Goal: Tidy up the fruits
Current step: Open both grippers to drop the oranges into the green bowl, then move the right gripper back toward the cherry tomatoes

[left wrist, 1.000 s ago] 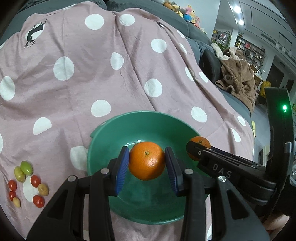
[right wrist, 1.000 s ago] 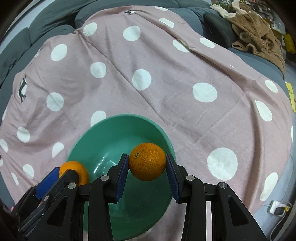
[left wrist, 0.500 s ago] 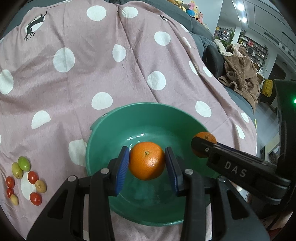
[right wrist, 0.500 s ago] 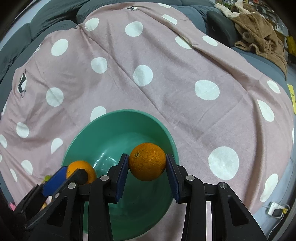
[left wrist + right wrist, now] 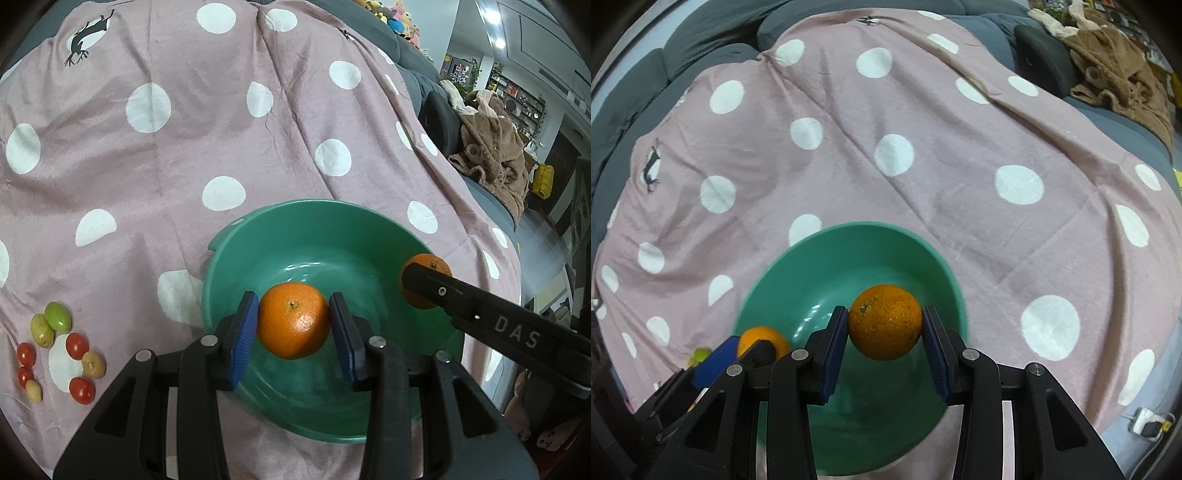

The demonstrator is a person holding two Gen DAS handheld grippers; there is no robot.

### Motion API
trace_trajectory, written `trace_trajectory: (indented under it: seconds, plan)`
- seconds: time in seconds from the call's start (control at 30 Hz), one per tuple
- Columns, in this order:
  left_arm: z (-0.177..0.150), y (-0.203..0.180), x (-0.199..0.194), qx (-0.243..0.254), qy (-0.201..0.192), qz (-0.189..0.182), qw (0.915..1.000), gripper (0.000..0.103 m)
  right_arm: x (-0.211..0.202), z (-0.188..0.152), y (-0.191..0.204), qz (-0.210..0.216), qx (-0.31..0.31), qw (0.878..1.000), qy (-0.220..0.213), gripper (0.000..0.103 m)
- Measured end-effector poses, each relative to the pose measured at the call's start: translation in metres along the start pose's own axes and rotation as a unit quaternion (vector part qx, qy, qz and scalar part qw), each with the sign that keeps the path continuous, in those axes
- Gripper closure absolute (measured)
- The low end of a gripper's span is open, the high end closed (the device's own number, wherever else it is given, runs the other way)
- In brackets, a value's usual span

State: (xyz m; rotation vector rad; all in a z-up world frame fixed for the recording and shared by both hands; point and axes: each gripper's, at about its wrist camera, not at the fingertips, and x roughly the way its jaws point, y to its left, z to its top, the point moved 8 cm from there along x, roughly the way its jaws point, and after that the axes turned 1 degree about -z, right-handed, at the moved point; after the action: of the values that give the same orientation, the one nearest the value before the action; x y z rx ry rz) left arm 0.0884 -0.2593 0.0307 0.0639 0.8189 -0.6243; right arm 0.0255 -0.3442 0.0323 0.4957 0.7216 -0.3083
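A green bowl (image 5: pixel 258 243) sits on the pink dotted cloth; it also shows in the right wrist view (image 5: pixel 827 251). My left gripper (image 5: pixel 293 326) is shut on an orange (image 5: pixel 293 325) and holds it over the bowl's inside. My right gripper (image 5: pixel 884 325) is shut on a second orange (image 5: pixel 884 321), over the bowl's right side. The right gripper's orange shows in the left wrist view (image 5: pixel 430 264) above the bowl's right rim. The left gripper's orange shows in the right wrist view (image 5: pixel 761 338) at the bowl's left.
Several small red, yellow and green tomatoes (image 5: pixel 55 347) lie on the cloth left of the bowl. The cloth (image 5: pixel 184 147) covers a grey sofa (image 5: pixel 701 48). A brown robe (image 5: pixel 1123 66) lies at the far right. A white charger (image 5: pixel 1145 417) lies at the lower right.
Both grippers have moved forward and down over the bowl, each still holding its orange. The bowl sits closer and larger in both views.
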Motion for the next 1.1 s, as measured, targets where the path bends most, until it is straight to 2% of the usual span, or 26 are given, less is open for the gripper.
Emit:
trace_trajectory:
  seconds: [0.17,0.23,0.3,0.37,0.53,0.6,0.7,0.8,1.0,1.1]
  plan:
    - [-0.003,0.001,0.000,-0.001,0.010,-0.005,0.9999,0.062,0.005,-0.002,0.008,0.026,0.003,1.000,0.015,0.061]
    - [-0.001,0.002,-0.005,-0.004,0.002,-0.011,0.9999,0.063,0.009,-0.004,0.009,0.032,0.007,0.999,0.026,0.061]
    - [0.001,0.004,-0.014,-0.003,-0.010,-0.009,0.9999,0.056,0.012,-0.006,0.007,0.024,0.010,0.999,0.033,0.060]
    - [0.003,0.007,-0.024,-0.008,-0.021,-0.009,0.9997,0.049,0.010,-0.005,0.006,0.017,0.010,0.999,0.025,0.055]
    - [0.002,0.028,-0.053,-0.033,-0.038,-0.001,0.9987,0.046,-0.004,0.001,0.012,0.021,0.008,1.000,-0.001,0.042]
    - [0.002,0.040,-0.066,-0.048,-0.046,0.008,0.9978,0.043,-0.007,0.003,0.016,0.020,-0.001,1.000,-0.009,0.042]
    - [0.001,0.061,-0.091,-0.068,-0.065,0.026,0.9952,0.034,-0.013,0.006,0.026,0.012,-0.021,0.999,-0.028,0.042]
    - [-0.008,0.084,-0.112,-0.077,-0.073,0.056,0.9928,0.029,-0.022,0.009,0.043,0.011,-0.049,0.997,-0.054,0.042]
    - [-0.034,0.140,-0.140,-0.117,-0.068,0.121,0.9834,0.028,-0.026,-0.002,0.093,0.083,-0.088,0.991,-0.054,0.042]
    - [-0.051,0.164,-0.146,-0.134,-0.063,0.144,0.9784,0.028,-0.026,-0.011,0.114,0.081,-0.116,0.988,-0.062,0.042]
